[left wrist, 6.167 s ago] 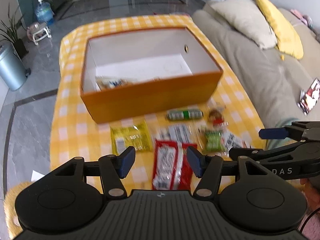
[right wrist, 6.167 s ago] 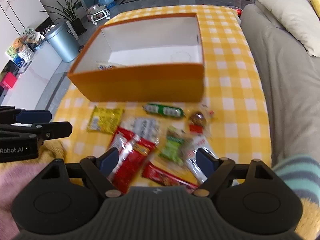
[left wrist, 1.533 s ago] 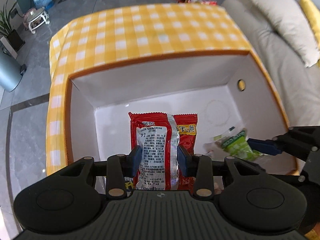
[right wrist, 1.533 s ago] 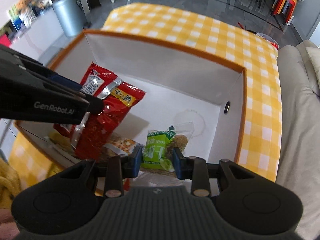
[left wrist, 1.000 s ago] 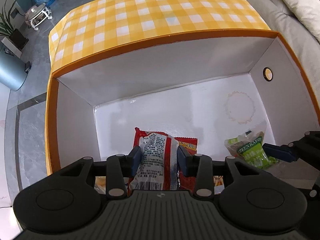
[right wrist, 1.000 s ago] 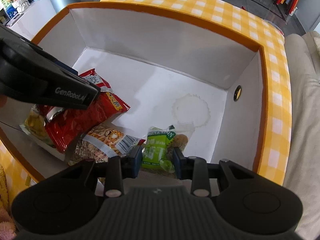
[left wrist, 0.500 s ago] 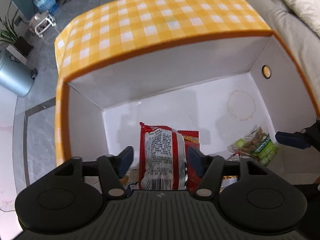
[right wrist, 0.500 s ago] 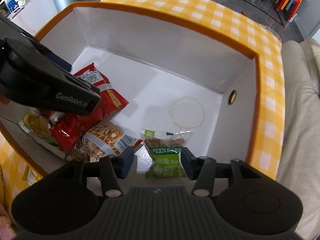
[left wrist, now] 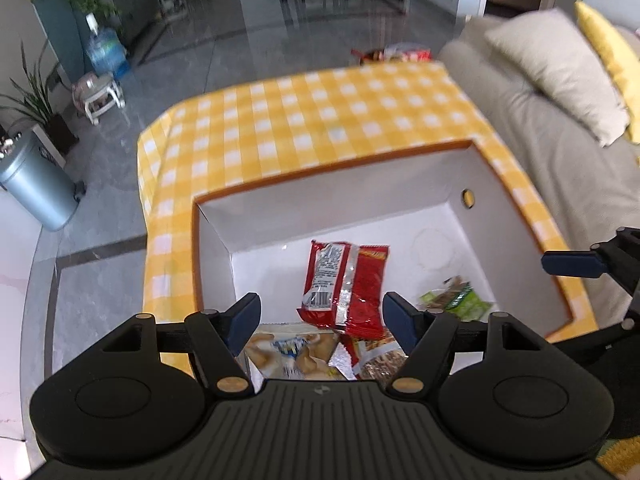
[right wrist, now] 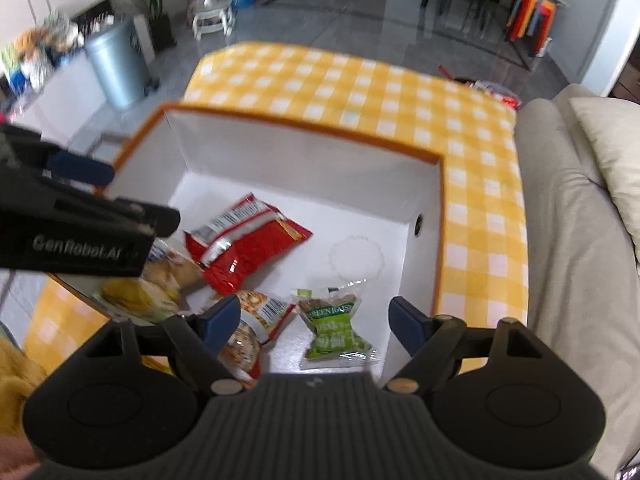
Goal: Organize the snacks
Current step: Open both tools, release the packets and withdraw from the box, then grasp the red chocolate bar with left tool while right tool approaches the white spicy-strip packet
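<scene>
The left claw (left wrist: pixel 322 318) hangs over the near side of the box (left wrist: pixel 404 160) with its jaws opening, spread wide and pinching nothing. Just under it, between and below its 2 blue fingertips (left wrist: pixel 245 314), lies a pale biscuit packet (left wrist: pixel 290 350), and beside that a brown-speckled packet (left wrist: pixel 380 362) sits under the right-hand fingertip. A little farther ahead, a red snack bag (left wrist: pixel 348 284) lies flat on the white box floor, its printed silver back facing up, touching neither fingertip. Off to the right of this claw a green raisin packet (left wrist: pixel 454 300) rests on the floor, near the box's right wall.

The right claw (right wrist: pixel 310 320) also hangs over the box, jaws opening and wide apart, with nothing pressed between them. The green raisin packet (right wrist: pixel 334 326) lies directly below and between its fingertips (right wrist: pixel 404 320), clear of both. The brown-speckled packet (right wrist: pixel 256 320) sits under its left fingertip, and the red snack bag (right wrist: pixel 248 240) lies ahead and to the left. A yellow packet (right wrist: pixel 132 294) shows at the far left, partly hidden by the left claw's black body.

Beyond both claws, the box's far wall rises from a table with a yellow checked cloth (left wrist: pixel 312 120). To the right stands a grey sofa (left wrist: pixel 576 168) with a beige cushion (left wrist: pixel 552 72). Far left, a grey bin (left wrist: pixel 36 184) stands on the dark floor.
</scene>
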`<state>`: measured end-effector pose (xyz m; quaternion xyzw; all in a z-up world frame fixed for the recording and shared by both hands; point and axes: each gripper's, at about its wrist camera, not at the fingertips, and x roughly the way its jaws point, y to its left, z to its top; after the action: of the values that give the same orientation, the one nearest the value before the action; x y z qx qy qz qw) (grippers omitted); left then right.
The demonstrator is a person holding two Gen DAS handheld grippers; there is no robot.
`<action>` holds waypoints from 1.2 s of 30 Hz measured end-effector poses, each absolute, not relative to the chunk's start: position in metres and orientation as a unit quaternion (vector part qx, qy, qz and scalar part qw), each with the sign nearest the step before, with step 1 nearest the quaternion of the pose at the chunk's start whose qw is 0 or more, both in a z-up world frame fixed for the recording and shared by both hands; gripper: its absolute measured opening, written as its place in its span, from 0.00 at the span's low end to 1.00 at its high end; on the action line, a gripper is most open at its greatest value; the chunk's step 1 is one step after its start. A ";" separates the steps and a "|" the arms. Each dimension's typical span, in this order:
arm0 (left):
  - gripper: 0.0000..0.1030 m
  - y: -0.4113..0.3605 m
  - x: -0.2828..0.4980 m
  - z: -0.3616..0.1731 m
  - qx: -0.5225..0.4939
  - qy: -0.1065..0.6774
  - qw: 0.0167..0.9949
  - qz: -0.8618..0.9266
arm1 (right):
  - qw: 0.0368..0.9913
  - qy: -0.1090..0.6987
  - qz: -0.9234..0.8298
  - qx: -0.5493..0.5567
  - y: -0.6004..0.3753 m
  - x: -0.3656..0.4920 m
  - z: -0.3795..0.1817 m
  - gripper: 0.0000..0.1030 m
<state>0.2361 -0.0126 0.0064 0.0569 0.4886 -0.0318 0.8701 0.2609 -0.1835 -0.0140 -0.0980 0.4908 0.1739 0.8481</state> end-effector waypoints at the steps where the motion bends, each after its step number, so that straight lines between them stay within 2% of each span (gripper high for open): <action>1: 0.80 -0.014 0.229 0.011 0.058 0.479 0.875 -0.034 | 0.853 0.484 0.173 -0.091 -0.185 0.256 -0.009 0.77; 9: 0.80 -0.018 0.174 0.038 0.044 0.433 0.898 -0.054 | 0.879 0.440 0.174 -0.049 -0.202 0.209 0.023 0.80; 17: 0.81 -0.021 0.132 0.031 0.026 0.422 0.903 -0.077 | 0.889 0.422 0.172 -0.038 -0.226 0.162 0.021 0.80; 25: 0.81 -0.022 0.096 0.001 -0.013 0.461 0.884 -0.072 | 0.879 0.451 0.154 -0.022 -0.255 0.120 -0.008 0.80; 36: 0.81 -0.040 0.061 -0.023 0.007 0.502 0.858 -0.108 | 0.846 0.519 0.116 0.020 -0.293 0.077 -0.049 0.80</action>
<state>0.0609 -0.0398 -0.0232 0.0072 0.5021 -0.1082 0.8580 0.0768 -0.2930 -0.0488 0.0199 0.5194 0.1157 0.8464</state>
